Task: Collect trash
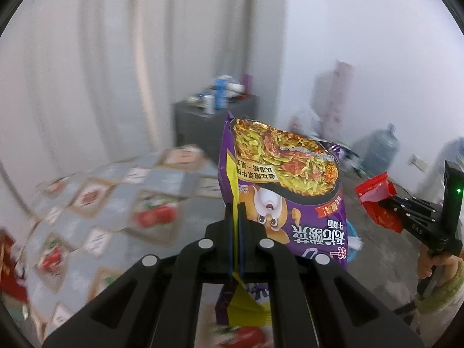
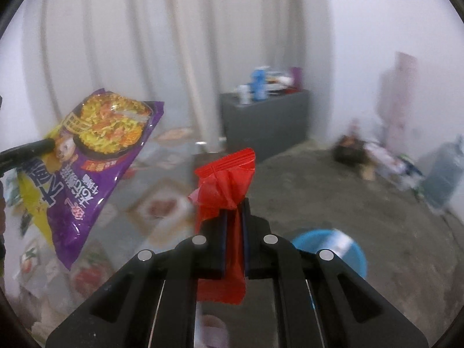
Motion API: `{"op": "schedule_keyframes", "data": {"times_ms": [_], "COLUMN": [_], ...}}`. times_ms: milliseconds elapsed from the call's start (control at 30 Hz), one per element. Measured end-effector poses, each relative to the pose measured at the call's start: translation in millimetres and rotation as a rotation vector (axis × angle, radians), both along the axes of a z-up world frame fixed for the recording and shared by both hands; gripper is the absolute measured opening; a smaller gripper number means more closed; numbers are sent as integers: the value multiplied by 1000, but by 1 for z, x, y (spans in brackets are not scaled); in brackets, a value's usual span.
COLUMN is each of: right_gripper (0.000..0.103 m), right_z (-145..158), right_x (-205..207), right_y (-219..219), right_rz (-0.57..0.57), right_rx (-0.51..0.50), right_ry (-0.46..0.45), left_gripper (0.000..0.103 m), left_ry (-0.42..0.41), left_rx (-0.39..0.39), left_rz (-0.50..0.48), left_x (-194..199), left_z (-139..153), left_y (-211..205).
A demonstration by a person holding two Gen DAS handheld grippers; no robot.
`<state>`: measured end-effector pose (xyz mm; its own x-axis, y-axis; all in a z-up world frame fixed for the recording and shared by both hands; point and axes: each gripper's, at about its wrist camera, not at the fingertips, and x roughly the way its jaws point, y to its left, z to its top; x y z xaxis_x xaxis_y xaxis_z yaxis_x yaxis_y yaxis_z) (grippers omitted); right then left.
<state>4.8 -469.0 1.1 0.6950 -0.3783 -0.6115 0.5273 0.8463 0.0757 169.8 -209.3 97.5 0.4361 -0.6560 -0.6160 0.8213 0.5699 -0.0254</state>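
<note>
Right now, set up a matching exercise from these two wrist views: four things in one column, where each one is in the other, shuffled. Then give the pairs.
Things:
1. purple noodle packet
2. red wrapper
3. blue basin
4. grey cabinet

Places:
A. on the floor, beyond the right tool
B. clamped in the left tool
C. against the curtain, cluttered on top
D. clamped in the right tool

Pairs: 1-B, 2-D, 3-A, 4-C

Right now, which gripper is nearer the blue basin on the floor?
Right. The right gripper, clamping a red wrapper, hangs beside the blue basin; the left gripper holds its noodle packet farther away.
</note>
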Motion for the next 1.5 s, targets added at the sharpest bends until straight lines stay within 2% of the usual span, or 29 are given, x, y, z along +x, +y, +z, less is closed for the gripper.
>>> {"op": "schedule_keyframes", "data": {"times_ms": [133, 233, 300, 500, 567, 700, 767, 833, 867, 900, 933, 1033, 1167, 1367, 1500], "right_gripper": [7, 7, 7, 7, 7, 8, 11, 17, 35, 48, 49, 49, 53, 54, 54], "right_z": [-22, -47, -62, -125, -146, -178, -197, -220, -234, -243, -250, -258, -244, -218, -196], "right_x": [-46, -68, -73, -73, -70, -59, -50, -49, -48, -51, -55, -67, -84, -93, -85], "right_y": [-46, -75, -91, -149, -170, -198, -213, -226, -233, -237, -239, -242, -234, -224, -211], "right_rz": [-143, -218, -251, -343, -364, -393, -394, -412, -428, -450, -471, -517, -532, -518, -466], "right_rx": [66, 125, 156, 297, 361, 420, 448, 488, 521, 537, 543, 574, 561, 489, 420], "right_ry": [-5, 0, 14, 49, 44, 61, 74, 104, 118, 132, 142, 118, 68, 48, 44], "left_gripper": [3, 3, 3, 3, 3, 4, 8, 28, 36, 49, 50, 56, 60, 64, 64], "left_ry": [20, 26, 18, -9, 5, 47, 80, 115, 131, 146, 148, 180, 173, 135, 110], "left_rx": [65, 150, 199, 370, 410, 484, 495, 527, 543, 567, 580, 565, 512, 392, 310], "left_rz": [-111, -199, -236, -323, -331, -329, -345, -357, -362, -362, -353, -333, -345, -343, -334], "left_x": [-22, -39, -48, -66, -63, -57, -56, -55, -55, -55, -54, -51, -52, -55, -53], "left_z": [-17, -43, -60, -135, -158, -205, -223, -246, -254, -264, -269, -268, -245, -186, -143], "left_y": [-75, -143, -176, -284, -310, -355, -370, -383, -387, -391, -392, -388, -379, -359, -331]}}
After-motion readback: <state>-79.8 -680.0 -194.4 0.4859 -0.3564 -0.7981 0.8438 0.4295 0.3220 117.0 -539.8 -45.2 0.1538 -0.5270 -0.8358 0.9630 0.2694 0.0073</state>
